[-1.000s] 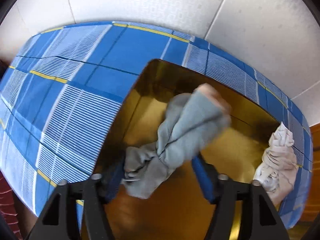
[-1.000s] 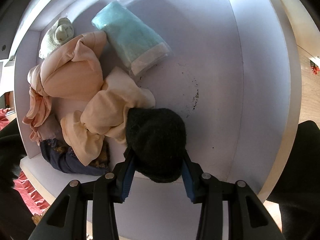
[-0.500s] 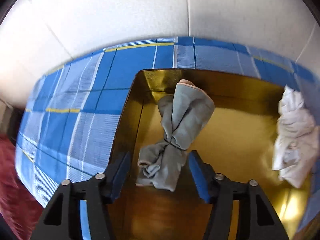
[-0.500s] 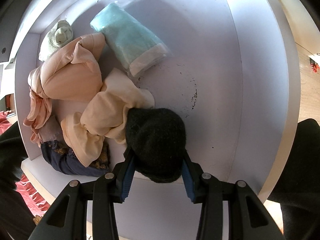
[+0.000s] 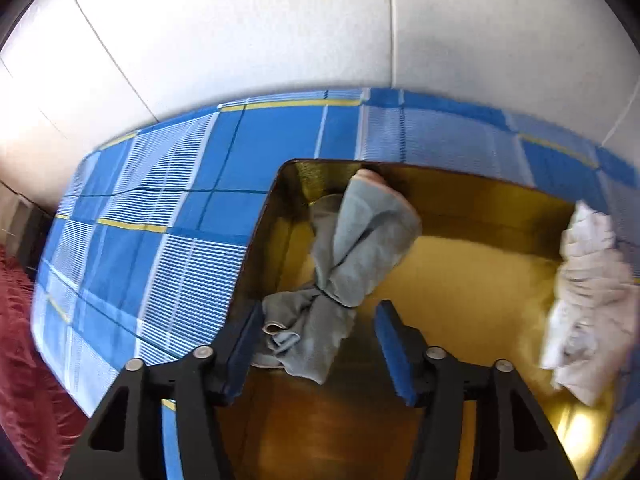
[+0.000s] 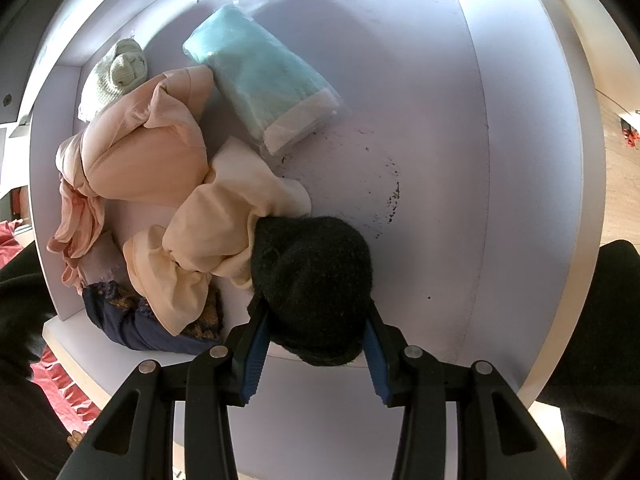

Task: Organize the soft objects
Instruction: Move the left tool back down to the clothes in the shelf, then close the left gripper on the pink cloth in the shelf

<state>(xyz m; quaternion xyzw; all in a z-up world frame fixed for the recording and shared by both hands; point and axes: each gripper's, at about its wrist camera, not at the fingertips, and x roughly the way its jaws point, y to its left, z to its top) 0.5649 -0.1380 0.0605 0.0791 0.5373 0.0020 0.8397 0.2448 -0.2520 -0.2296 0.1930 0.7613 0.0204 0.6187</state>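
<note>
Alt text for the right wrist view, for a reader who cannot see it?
The right claw grips a black knitted bundle at the front of a white shelf. Behind it lie cream, peach and navy garments and a wrapped turquoise cloth.

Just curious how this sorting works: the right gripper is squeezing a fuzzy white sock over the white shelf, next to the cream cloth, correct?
Not quite: the fuzzy sock is black, not white. The right wrist view shows the right gripper squeezing it over the white shelf, next to the cream cloth.
</note>
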